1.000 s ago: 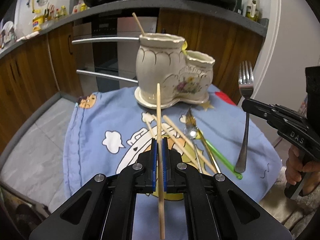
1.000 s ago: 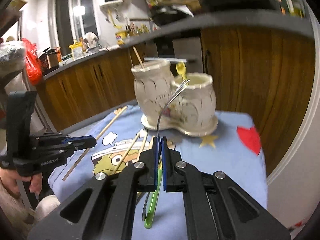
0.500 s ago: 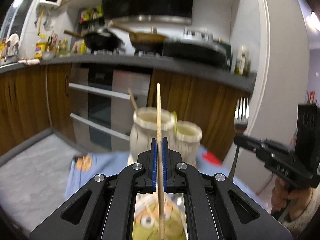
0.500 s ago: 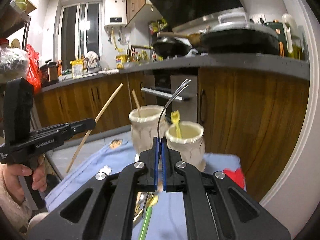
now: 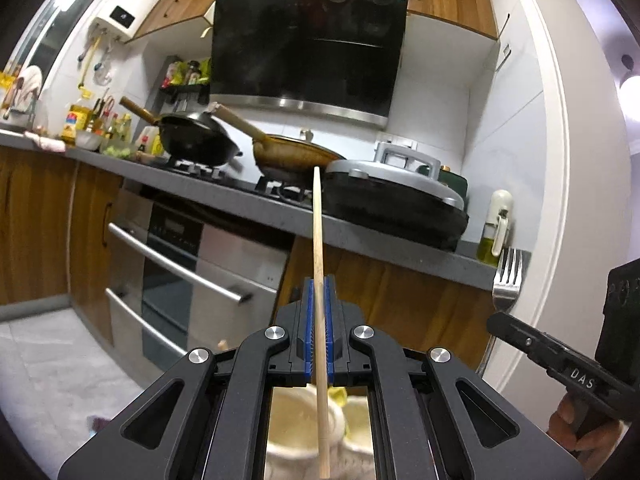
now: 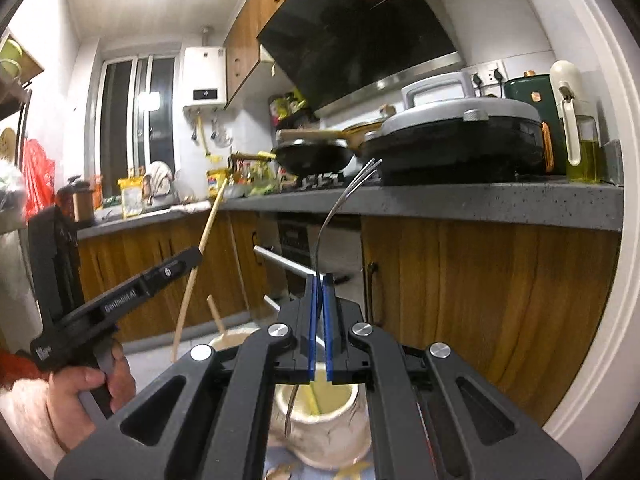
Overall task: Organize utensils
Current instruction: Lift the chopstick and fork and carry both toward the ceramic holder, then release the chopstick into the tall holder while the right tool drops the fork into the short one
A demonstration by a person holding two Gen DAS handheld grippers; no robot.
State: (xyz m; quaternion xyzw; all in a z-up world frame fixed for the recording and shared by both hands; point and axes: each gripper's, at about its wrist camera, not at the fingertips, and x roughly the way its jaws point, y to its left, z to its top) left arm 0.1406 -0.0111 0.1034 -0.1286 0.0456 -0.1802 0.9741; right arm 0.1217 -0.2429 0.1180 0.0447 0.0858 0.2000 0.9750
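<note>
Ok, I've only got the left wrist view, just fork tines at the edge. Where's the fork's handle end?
Observer: The right gripper clamps the fork; its handle end hangs over the small pot.
Operator: Anything in that pot?
Observer: A yellow-green utensil stands in it.
Operator: And the tall pot?
Observer: One chopstick leans inside the tall pot.

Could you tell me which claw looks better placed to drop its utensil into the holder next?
Either could, but right seems slightly better: the right claw holds the fork, whose handle already hangs over the smaller cup.
</note>
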